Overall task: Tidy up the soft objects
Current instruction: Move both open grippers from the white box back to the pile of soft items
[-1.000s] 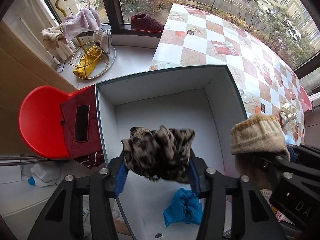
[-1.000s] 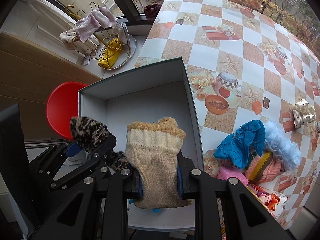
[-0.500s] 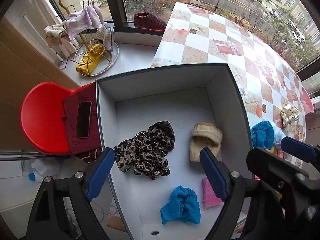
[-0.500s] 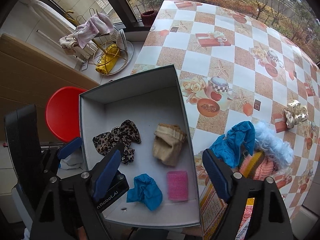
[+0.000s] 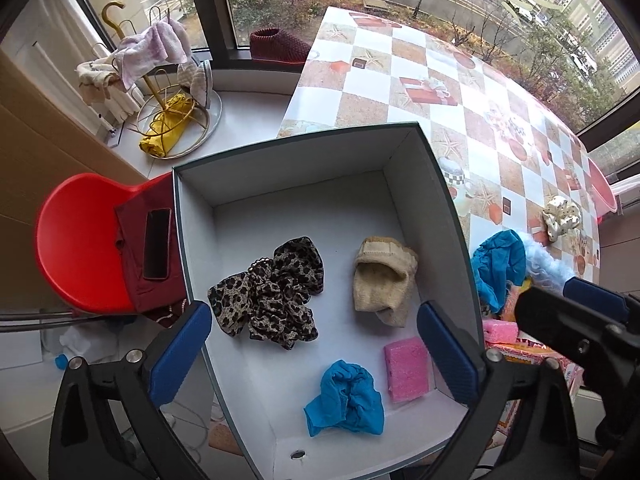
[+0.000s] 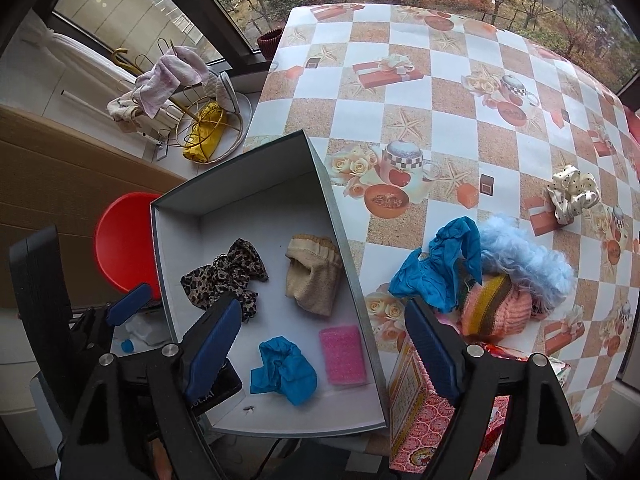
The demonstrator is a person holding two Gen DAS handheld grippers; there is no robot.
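Inside the box [image 5: 188, 240], below both empty, spread-open grippers [image 5: 314, 354] [image 6: 322, 346], lie the leopard scrunchie [image 5: 268, 294] and sock [image 5: 384, 284]; beyond, the pile [image 6: 480, 276] could snag together if one piece is pulled.

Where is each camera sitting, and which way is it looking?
Left wrist: it rides on the left gripper, above the box, looking down past its two open blue fingers; the right gripper's blue fingertip pokes in at the right.
Right wrist: it rides on the right gripper, over the box's right wall, looking down at box and table; the left gripper shows at the lower left.
Both see the leopard scrunchie, beige sock and pink sponge.
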